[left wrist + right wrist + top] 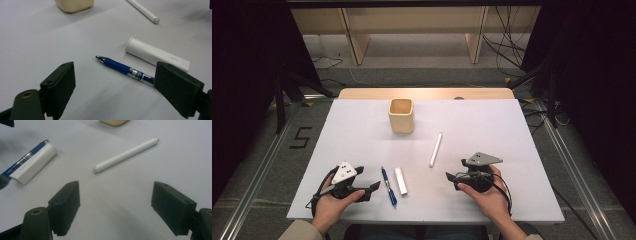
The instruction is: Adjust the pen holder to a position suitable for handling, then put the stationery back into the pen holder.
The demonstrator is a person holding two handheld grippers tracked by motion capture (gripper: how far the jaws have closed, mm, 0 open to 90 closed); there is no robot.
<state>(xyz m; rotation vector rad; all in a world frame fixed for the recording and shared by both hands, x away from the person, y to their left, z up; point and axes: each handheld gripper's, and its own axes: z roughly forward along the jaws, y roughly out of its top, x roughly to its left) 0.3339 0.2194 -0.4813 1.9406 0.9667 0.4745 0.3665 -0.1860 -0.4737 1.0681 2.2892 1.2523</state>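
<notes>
Both grippers are being held open, nothing gripped. The blue pen (125, 68) is lying just ahead of the left gripper (115, 82). The white stick (126, 155) is lying ahead of the right gripper (116, 205).

A blue pen (388, 186), a white tube (400, 180), a white stick (435, 149) and a cream cup (401, 115) lie on a white sheet (362, 145).

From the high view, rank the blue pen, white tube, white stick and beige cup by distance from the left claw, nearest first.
1. Blue pen, just right of the left claw.
2. White tube, right of the pen.
3. White stick, farther right, toward mid-table.
4. Beige cup, near the far edge.
</notes>
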